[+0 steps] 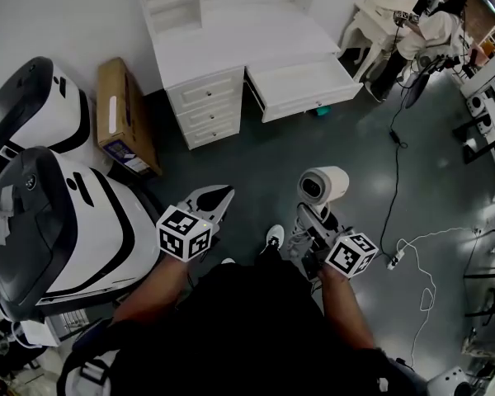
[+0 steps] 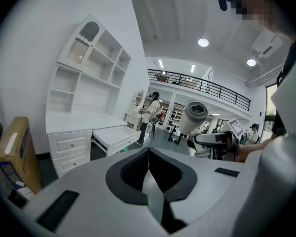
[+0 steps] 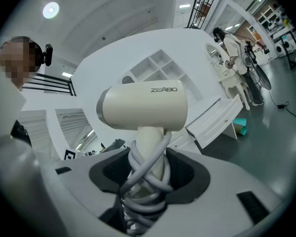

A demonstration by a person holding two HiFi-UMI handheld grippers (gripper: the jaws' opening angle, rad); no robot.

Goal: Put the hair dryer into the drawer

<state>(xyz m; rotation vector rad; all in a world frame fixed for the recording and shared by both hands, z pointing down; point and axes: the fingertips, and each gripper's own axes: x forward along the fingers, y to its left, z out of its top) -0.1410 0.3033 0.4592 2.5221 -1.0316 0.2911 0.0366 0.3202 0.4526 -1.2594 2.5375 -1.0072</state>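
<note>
A cream hair dryer [image 1: 322,186] [image 3: 143,106] with its grey cord wound round the handle is held upright in my right gripper [image 1: 313,225] [image 3: 147,174], which is shut on the handle. It also shows in the left gripper view as the hair dryer [image 2: 194,116]. My left gripper [image 1: 214,200] [image 2: 148,169] is shut and holds nothing. The white dresser's open drawer [image 1: 305,87] [image 2: 113,138] [image 3: 217,120] stands pulled out ahead of me, some way off across the floor.
The white dresser [image 1: 223,48] with shelves stands against the wall. A cardboard box [image 1: 124,118] lies left of it. Two large white and black machines [image 1: 49,213] fill the left. A person sits on a white chair [image 1: 371,23] at right. Cables and a power strip [image 1: 393,261] lie on the floor.
</note>
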